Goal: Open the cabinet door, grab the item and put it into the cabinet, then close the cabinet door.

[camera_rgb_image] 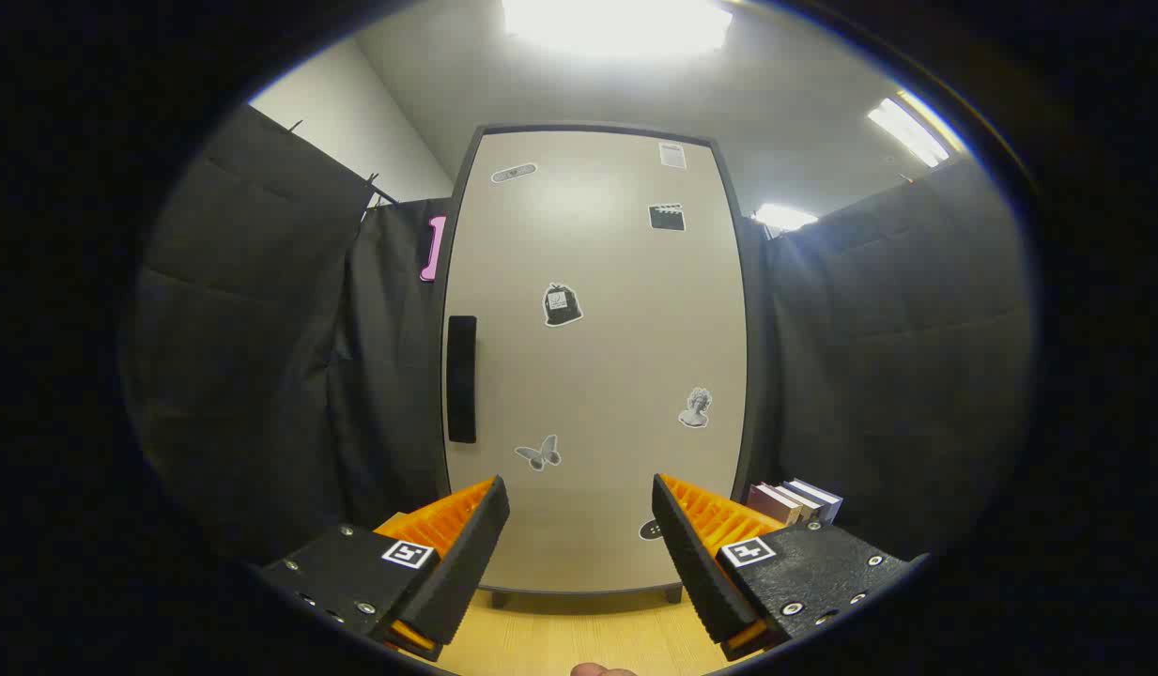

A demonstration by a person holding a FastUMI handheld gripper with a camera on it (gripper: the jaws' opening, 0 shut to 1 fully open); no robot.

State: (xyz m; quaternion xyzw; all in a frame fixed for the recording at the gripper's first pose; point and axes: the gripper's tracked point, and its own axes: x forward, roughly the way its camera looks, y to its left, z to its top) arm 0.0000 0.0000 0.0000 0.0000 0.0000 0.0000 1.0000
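A tall beige cabinet [597,357] with a dark frame stands straight ahead of me on a wooden table [579,634]. Its door is shut and carries several small stickers. A black vertical handle [461,378] sits on the door's left edge, ahead of my left finger and higher up. My gripper [579,502] is open, its fingers spread wide in front of the lower part of the door with nothing between them. Several upright books [793,501] stand right of the cabinet's base, just beyond my right finger.
Black cloth walls close the booth on the left and right of the cabinet. A pink object [433,248] hangs by the cabinet's upper left edge. A fingertip [593,669] shows at the near edge of the table.
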